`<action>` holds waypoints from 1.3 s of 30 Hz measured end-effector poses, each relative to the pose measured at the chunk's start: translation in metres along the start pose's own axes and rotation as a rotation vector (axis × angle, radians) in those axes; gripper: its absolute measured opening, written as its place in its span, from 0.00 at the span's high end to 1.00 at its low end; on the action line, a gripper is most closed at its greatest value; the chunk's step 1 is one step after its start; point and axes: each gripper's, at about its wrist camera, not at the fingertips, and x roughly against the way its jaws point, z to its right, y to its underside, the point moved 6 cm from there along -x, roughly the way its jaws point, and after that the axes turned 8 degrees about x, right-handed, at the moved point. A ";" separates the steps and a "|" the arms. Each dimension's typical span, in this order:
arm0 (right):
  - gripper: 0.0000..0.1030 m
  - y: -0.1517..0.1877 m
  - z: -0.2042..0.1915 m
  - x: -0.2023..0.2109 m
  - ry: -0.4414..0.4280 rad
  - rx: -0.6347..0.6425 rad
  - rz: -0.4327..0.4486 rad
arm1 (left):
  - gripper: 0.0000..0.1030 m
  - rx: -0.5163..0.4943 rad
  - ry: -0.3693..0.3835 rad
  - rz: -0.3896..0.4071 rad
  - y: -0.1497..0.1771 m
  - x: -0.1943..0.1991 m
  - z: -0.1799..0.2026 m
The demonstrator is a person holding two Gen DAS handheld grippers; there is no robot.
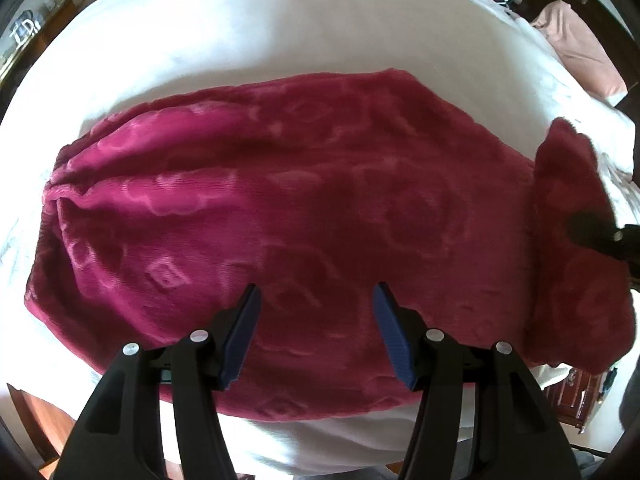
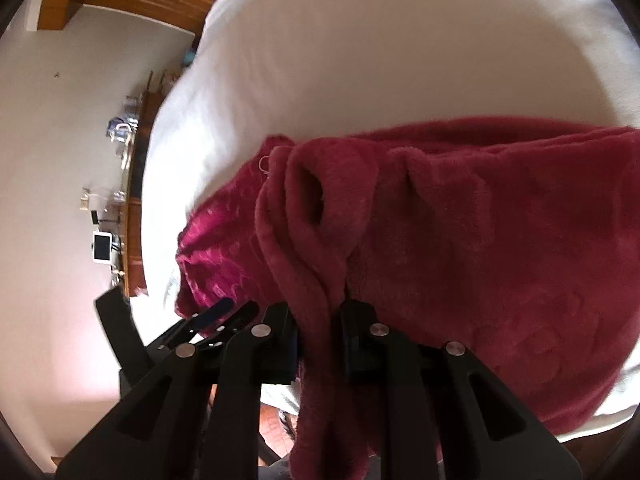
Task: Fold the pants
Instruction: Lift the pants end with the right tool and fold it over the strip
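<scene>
The pants (image 1: 288, 208) are plush, dark pink with a paler raised pattern, and lie spread across a white bed (image 1: 280, 32). My left gripper (image 1: 316, 300) is open and empty, hovering just above the near part of the fabric. My right gripper (image 2: 318, 316) is shut on a bunched fold of the pants (image 2: 460, 240) and lifts that end up. In the left wrist view this lifted end (image 1: 576, 248) stands up at the right, with the right gripper (image 1: 600, 236) showing dark against it. The left gripper (image 2: 208, 316) shows low and left in the right wrist view.
A pink pillow (image 1: 580, 48) lies at the bed's far right corner. Wooden furniture (image 1: 576, 396) stands by the bed's near right edge. A long wooden shelf with small items (image 2: 128, 184) runs along the wall.
</scene>
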 end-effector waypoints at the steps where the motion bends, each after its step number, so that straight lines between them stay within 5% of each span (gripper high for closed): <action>1: 0.85 0.000 -0.003 -0.008 0.010 0.003 -0.010 | 0.43 0.003 -0.002 -0.002 -0.001 0.000 -0.005; 7: 0.77 0.000 0.002 -0.041 0.062 0.012 -0.059 | 0.43 0.002 -0.012 -0.005 -0.006 0.002 -0.021; 10: 0.53 0.001 -0.005 -0.042 0.019 0.024 -0.074 | 0.43 -0.003 -0.012 -0.006 -0.014 0.003 -0.026; 18: 0.52 -0.001 -0.025 -0.001 -0.129 0.086 -0.004 | 0.36 0.016 0.065 0.001 -0.013 0.012 0.000; 32: 0.52 0.046 0.072 0.070 0.067 0.048 0.038 | 0.31 0.008 0.147 0.007 0.015 0.018 0.079; 39: 0.52 0.069 0.107 0.086 0.150 0.099 0.010 | 0.37 -0.085 -0.069 0.005 0.025 -0.035 0.100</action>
